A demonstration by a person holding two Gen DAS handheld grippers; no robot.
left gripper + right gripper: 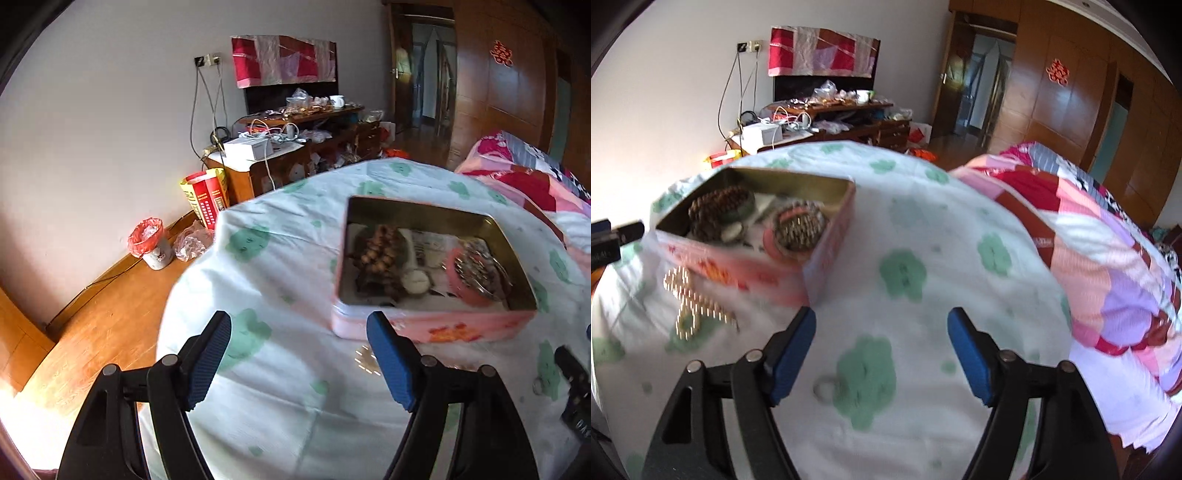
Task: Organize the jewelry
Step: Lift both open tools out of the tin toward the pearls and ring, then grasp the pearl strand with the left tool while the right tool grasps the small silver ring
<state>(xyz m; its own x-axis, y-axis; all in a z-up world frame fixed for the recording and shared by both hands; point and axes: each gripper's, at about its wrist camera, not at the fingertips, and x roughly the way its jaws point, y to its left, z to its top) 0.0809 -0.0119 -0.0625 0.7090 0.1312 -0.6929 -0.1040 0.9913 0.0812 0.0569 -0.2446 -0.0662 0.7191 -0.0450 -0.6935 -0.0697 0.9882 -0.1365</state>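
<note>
Pink tin: a tin (432, 328) with gold inner walls sat open on the sheet, centre right of the left wrist view and left of centre in the right wrist view (827, 266).
Tin contents: a coil of brown beads (378, 254) lay at the left inside, a white round watch face (416, 281) beside it, and a silver chain bundle (480, 271) on a pink round piece at the right; white paper lay behind them.
Gold chain: a chain (689, 302) lay loose on the sheet just in front of the tin, lower left of the right wrist view; in the left wrist view only glints of it (365, 360) showed below the tin, close to the right blue pad.
Ring: a small pale ring (823, 389) lay on the sheet near the bottom centre of the right wrist view, between the fingers' line and apart from the tin.
Left gripper: the gripper (299, 362) hovered over the sheet near the tin's front wall, fingers spread wide, grasping nothing.
Right gripper: the gripper (881, 356) hung over the sheet to the right of the tin, fingers released and wide apart, nothing between them.
Sheet: white cloth (923, 229) with green blotches covered the bed.
Quilt: a pink and red patchwork quilt (1108, 266) lay at the right.
Background: a cluttered wooden cabinet (295, 162) stood at the far wall, a red-lined bin (151, 243) on the wood floor at the left.
</note>
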